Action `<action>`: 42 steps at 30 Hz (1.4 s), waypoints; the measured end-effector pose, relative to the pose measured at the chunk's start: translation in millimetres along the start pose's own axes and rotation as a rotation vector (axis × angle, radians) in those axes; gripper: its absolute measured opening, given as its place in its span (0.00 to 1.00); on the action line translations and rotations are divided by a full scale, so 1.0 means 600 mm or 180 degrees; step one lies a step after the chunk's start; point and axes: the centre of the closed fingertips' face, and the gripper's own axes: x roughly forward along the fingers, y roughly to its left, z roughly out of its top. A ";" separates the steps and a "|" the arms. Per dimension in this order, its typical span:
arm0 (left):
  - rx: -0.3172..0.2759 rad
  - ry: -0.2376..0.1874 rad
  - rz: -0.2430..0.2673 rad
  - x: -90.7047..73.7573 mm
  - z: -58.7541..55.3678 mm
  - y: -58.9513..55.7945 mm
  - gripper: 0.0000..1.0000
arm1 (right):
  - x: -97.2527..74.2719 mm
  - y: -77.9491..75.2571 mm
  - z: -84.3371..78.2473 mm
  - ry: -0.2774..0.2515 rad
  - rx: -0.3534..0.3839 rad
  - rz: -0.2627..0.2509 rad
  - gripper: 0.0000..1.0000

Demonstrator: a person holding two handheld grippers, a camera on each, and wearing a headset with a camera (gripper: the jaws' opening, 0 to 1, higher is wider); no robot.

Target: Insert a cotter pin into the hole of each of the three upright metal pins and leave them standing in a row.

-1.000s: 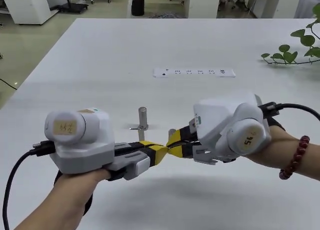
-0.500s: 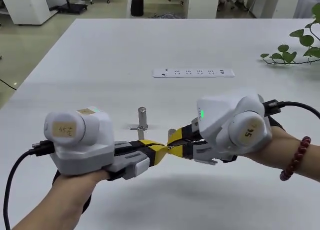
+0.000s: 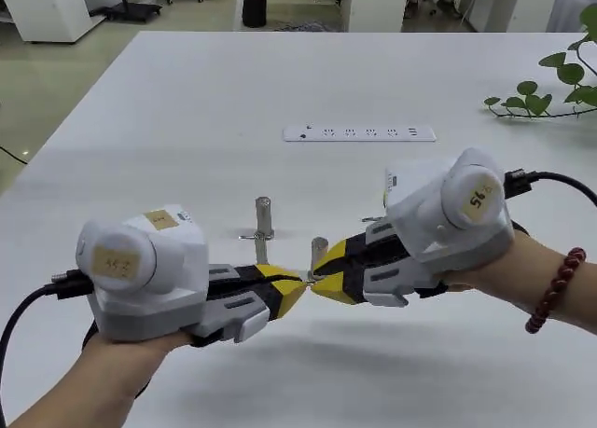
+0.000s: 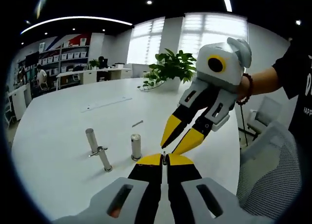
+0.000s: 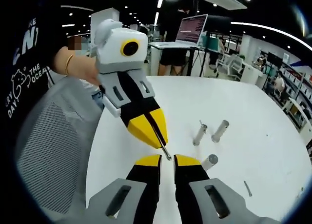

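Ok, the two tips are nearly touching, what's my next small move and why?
Probably close the right hand-held gripper on the free end of the cotter pin. The left hand-held gripper is shut on it, and its tip points into the gap between the right jaws, which stand slightly apart. That would steady it for regripping.

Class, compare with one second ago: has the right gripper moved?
Yes. The right gripper has tilted: its back end rose toward the power strip, while its tips stayed by the left gripper.
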 end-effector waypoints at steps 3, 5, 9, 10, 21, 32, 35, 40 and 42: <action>0.0083 -0.0017 -0.0049 -0.003 0.000 -0.003 0.00 | 0.001 0.007 -0.005 -0.0044 0.0173 0.0094 0.05; 0.0132 -0.0018 -0.0087 -0.004 0.000 -0.005 0.00 | 0.000 0.008 -0.008 -0.0067 0.0219 0.0124 0.05; 0.0166 -0.0012 -0.0149 -0.006 -0.002 -0.007 0.00 | -0.001 0.009 -0.014 -0.0074 0.0322 0.0161 0.05; 0.0186 -0.0010 -0.0169 -0.007 -0.003 -0.009 0.00 | -0.001 0.010 -0.017 -0.0064 0.0311 0.0171 0.05; 0.0228 -0.0043 -0.0365 -0.005 -0.006 -0.030 0.00 | 0.002 0.035 -0.013 -0.0157 0.0403 0.0381 0.05; 0.0138 -0.0134 -0.0481 -0.009 0.000 -0.041 0.00 | 0.004 0.044 -0.010 -0.0161 0.0328 0.0463 0.00; 0.0107 -0.0146 -0.0490 -0.010 -0.001 -0.041 0.00 | 0.002 0.045 -0.008 -0.0142 0.0251 0.0473 0.00; 0.0082 -0.0127 -0.0493 -0.009 -0.004 -0.042 0.00 | 0.001 0.046 -0.011 -0.0030 0.0001 0.0471 0.00; 0.0063 -0.0120 -0.0491 -0.008 -0.005 -0.043 0.00 | 0.001 0.047 -0.013 0.0035 -0.0088 0.0472 0.00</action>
